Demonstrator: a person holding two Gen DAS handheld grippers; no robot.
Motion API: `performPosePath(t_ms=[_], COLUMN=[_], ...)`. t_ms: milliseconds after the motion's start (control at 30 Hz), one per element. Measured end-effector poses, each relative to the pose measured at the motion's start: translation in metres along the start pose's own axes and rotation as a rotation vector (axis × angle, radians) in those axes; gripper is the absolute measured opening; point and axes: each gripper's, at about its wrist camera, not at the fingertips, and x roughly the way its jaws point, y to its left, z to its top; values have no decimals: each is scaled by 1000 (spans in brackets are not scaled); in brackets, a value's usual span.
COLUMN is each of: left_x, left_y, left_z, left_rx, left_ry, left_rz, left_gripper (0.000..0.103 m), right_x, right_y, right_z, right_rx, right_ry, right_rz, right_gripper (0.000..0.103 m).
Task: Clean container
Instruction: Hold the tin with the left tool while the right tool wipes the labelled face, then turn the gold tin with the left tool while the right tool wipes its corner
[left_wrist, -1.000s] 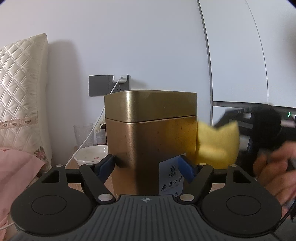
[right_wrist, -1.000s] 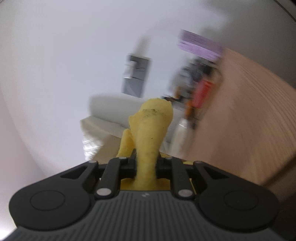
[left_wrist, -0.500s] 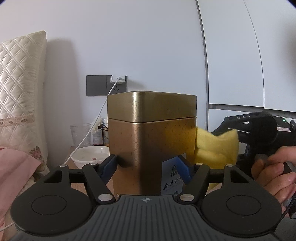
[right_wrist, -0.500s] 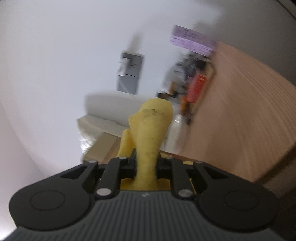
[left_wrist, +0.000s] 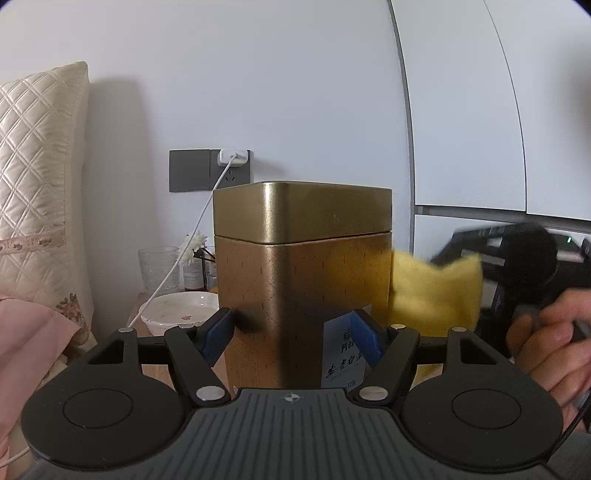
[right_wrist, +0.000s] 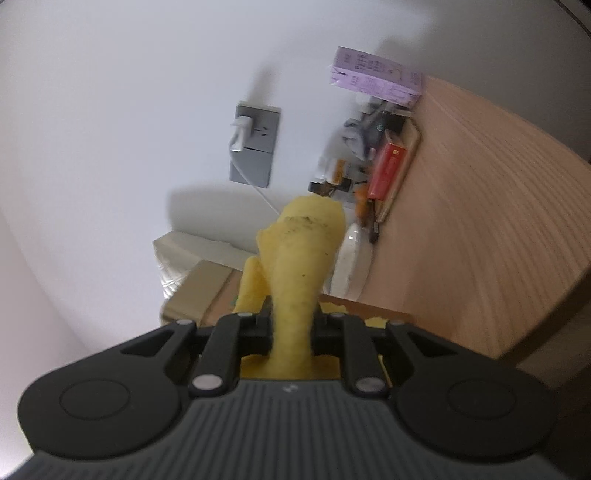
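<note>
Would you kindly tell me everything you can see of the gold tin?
The gold tin is a tall, square metal box with rounded corners, upright, its plain lid seated. The body has a fine dotted pattern and a blue-and-white label low on one face. The left gripper clamps its lower sides. A yellow sponge meets its right side.

From my left camera the gold tin fills the middle, so nothing passes straight ahead; the yellow sponge crowds its right side, with a hand just beyond. To the tin's left the way is narrow, blocked by a white bowl, a glass and a charger cable hanging across from the wall socket, with the quilted headboard closing that flank. Above the lid I see only bare wall, the one open route.
</note>
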Motion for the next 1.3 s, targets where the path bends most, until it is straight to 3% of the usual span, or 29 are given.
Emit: performPosePath(t_ms=[133, 400, 567, 667, 900, 1067, 1300], left_x=[1, 1, 2, 1, 0, -1, 0], left_y=[0, 0, -4, -6, -2, -2, 1], left_z=[0, 0, -3, -4, -4, -4, -7], left_rx=[-3, -2, -1, 19, 29, 35, 2], left_ry=[-2, -3, -19, -22, -25, -26, -38], left_rz=[2, 2, 20, 30, 13, 12, 22], left_gripper=[73, 73, 73, 69, 66, 66, 66], right_x=[4, 13, 36, 52, 79, 92, 100], right_y=[17, -8, 18, 23, -7, 10, -12], right_z=[8, 9, 36, 50, 71, 84, 83], right_rx=[2, 17, -16, -14, -60, -148, -140], right_ry=[-3, 32, 79, 113, 275, 320, 398], right_rz=[93, 1, 78, 104, 152, 211, 148], right_gripper=[18, 18, 19, 19, 19, 19, 19])
